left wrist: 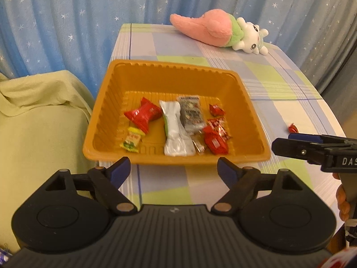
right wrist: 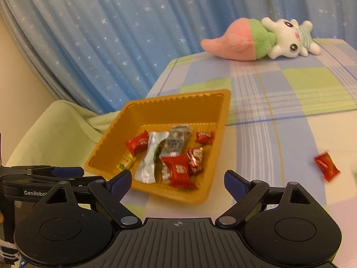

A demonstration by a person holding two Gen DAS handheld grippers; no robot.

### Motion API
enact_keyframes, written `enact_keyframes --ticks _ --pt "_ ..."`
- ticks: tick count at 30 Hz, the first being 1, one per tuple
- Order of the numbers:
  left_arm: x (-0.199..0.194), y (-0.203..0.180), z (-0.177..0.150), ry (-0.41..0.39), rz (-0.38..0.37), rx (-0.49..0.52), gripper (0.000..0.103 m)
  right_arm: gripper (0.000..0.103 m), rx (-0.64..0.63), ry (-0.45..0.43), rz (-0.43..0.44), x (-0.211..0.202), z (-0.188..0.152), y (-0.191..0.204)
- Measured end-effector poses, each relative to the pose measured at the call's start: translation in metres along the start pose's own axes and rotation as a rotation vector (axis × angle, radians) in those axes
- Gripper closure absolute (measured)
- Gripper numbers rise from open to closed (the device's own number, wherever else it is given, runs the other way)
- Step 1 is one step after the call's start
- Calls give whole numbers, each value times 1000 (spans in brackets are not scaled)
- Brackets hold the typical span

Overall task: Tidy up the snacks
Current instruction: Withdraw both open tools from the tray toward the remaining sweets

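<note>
An orange plastic tray (left wrist: 142, 76) (right wrist: 214, 116) sits on the checked tablecloth and holds several snacks: red packets (left wrist: 144, 116) (right wrist: 181, 173), a silver wrapper (left wrist: 175, 131) (right wrist: 149, 158), a grey bar (left wrist: 191, 114) and a yellow candy (left wrist: 131, 141). One red candy (left wrist: 292, 128) (right wrist: 326, 166) lies loose on the cloth to the right of the tray. My left gripper (left wrist: 173, 170) is open and empty just before the tray's near rim. My right gripper (right wrist: 177, 182) is open and empty at the tray's near right corner; it also shows in the left wrist view (left wrist: 290, 144).
A pink and white plush toy (left wrist: 218, 30) (right wrist: 263, 39) lies at the table's far edge. A pale green covered seat (left wrist: 40, 116) (right wrist: 58, 129) stands left of the table. Blue starred curtains (left wrist: 67, 22) hang behind. The table's left edge runs beside the tray.
</note>
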State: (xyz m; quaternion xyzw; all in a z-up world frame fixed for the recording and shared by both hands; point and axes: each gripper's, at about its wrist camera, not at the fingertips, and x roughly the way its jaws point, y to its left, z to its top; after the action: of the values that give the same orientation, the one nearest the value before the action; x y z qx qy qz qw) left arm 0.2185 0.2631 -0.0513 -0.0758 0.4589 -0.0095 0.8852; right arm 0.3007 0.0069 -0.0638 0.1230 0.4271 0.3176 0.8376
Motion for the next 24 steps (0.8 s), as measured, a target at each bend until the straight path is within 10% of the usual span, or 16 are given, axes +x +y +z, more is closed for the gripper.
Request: enact_keyframes --ticks 24 --pt "-10 -115 -64 102 -62 33 17 11 30 87 -29 -103 -63 -77"
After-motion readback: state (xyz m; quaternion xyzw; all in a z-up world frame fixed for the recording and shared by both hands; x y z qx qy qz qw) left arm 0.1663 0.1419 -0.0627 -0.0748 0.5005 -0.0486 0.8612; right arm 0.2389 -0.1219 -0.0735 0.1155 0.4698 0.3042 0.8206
